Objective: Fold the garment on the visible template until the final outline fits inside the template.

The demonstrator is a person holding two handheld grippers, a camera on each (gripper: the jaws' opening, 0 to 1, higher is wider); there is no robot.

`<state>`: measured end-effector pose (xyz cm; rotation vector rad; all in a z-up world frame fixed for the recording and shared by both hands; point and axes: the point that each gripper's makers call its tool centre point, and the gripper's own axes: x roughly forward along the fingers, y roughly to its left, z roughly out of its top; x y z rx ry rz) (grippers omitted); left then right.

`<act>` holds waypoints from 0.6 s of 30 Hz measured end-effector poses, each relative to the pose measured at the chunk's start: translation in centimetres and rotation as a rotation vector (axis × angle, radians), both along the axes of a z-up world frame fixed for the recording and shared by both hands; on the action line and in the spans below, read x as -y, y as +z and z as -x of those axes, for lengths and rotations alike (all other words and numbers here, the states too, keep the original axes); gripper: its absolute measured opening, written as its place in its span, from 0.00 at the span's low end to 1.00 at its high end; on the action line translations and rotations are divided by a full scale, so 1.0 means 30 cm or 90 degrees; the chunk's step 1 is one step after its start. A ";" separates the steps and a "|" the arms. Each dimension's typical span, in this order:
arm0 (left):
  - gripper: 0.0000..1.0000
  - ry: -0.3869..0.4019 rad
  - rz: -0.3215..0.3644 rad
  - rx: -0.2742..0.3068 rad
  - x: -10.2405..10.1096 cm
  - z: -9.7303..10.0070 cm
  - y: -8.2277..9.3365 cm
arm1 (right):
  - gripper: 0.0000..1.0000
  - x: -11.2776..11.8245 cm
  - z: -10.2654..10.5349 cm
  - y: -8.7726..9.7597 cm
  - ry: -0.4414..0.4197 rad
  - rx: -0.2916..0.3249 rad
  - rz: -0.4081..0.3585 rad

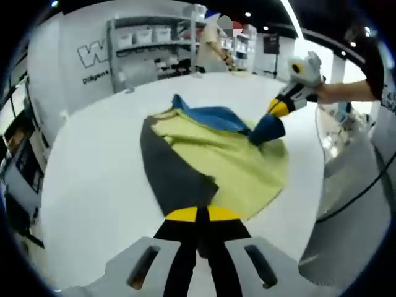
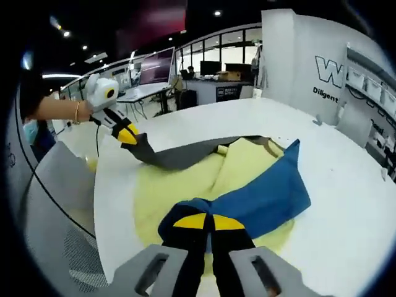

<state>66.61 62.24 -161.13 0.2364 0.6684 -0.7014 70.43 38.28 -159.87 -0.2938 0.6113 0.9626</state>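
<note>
Currently: garment (image 1: 216, 161) stretched lengthwise between the grippers; left gripper (image 1: 197, 216) pinches grey edge, right gripper (image 2: 206, 224) pinches blue end.

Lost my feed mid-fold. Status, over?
Left gripper shut on grey panel. Right gripper shut on blue panel. Garment spread on white table, unfolded. Nothing obstructing.

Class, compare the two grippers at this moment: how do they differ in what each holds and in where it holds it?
The left gripper is shut on the garment's dark grey part, while the right gripper is shut on its blue part. In the right gripper view the grey part is lifted off the white table in a long strip, whereas the blue part stays low over the yellow fabric. Both have yellow-tipped black jaws.
</note>
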 end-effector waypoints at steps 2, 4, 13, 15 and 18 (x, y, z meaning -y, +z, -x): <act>0.00 0.028 0.018 0.000 -0.017 -0.021 0.029 | 0.00 0.024 -0.026 0.031 -0.015 0.006 -0.005; 0.00 0.061 0.053 0.023 -0.070 -0.082 0.116 | 0.00 0.101 -0.108 0.126 -0.088 0.012 -0.044; 0.00 0.138 0.056 0.086 -0.212 -0.245 0.327 | 0.00 0.349 -0.302 0.268 -0.207 0.044 -0.059; 0.00 0.158 0.072 0.093 -0.254 -0.282 0.359 | 0.00 0.378 -0.316 0.280 -0.219 0.043 -0.055; 0.00 0.169 0.068 0.096 -0.281 -0.301 0.387 | 0.00 0.449 -0.353 0.300 -0.231 0.051 -0.031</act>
